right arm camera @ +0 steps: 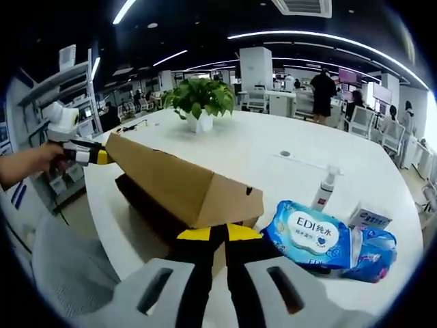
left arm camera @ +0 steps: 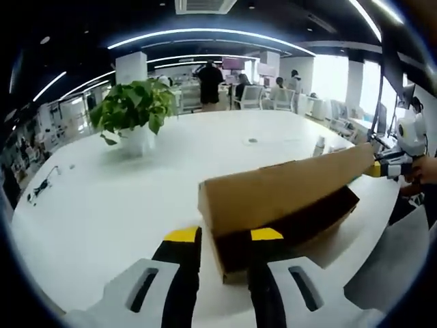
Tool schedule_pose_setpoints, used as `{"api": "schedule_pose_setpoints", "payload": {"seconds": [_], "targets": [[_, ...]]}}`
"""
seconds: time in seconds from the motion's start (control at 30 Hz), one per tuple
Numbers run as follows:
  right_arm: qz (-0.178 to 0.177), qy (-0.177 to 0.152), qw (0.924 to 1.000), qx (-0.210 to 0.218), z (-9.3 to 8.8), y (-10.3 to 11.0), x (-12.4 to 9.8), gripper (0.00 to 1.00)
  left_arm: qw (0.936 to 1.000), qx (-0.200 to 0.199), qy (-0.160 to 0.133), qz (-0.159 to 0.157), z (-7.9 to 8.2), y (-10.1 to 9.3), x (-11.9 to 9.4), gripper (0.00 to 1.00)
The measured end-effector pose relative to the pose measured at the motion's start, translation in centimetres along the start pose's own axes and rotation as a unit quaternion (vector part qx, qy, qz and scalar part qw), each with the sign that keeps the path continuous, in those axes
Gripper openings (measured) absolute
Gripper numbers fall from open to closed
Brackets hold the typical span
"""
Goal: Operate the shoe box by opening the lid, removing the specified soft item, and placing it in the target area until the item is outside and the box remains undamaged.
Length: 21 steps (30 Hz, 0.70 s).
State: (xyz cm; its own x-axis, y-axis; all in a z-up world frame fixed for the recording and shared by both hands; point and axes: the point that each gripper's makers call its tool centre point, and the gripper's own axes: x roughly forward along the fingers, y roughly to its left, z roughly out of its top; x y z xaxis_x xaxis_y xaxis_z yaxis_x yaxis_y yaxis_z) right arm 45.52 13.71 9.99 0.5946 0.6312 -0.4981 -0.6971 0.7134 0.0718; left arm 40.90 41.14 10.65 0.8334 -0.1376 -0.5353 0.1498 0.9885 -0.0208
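Observation:
The brown cardboard shoe box [left arm camera: 287, 225] lies on the white table [left arm camera: 136, 205] with its lid [left arm camera: 280, 184] raised above the dark inside. My left gripper [left arm camera: 224, 235] is open, its yellow-tipped jaws standing apart on either side of the box's near corner. Across the box, my right gripper [left arm camera: 379, 168] touches the lid's far end. In the right gripper view the lid [right arm camera: 171, 181] slopes up over the box [right arm camera: 147, 201]. My right gripper [right arm camera: 218, 234] is shut at the lid's near end, and the left gripper [right arm camera: 87, 154] is at the far corner.
A blue wet-wipes pack [right arm camera: 317, 236] lies right of the box, beside a small spray bottle [right arm camera: 326, 186] and a little carton [right arm camera: 369, 219]. A potted plant [right arm camera: 199, 102] stands behind on the table. People stand at desks in the background. A person's hand [right arm camera: 27, 164] holds the left gripper.

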Motion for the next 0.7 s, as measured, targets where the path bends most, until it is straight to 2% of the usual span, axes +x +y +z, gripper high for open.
{"api": "schedule_pose_setpoints", "payload": {"seconds": [0.47,0.7], "targets": [[0.022,0.022,0.9988,-0.038,-2.2,1.1,-0.1,0.1,0.999,0.025,0.03,-0.023,-2.4,-0.9,0.2,0.3],[0.035,0.041,0.9978,-0.039,-3.3,1.5,0.0,0.11,0.9982,0.028,0.043,-0.032,-3.3,-1.2,0.6,0.31]]}}
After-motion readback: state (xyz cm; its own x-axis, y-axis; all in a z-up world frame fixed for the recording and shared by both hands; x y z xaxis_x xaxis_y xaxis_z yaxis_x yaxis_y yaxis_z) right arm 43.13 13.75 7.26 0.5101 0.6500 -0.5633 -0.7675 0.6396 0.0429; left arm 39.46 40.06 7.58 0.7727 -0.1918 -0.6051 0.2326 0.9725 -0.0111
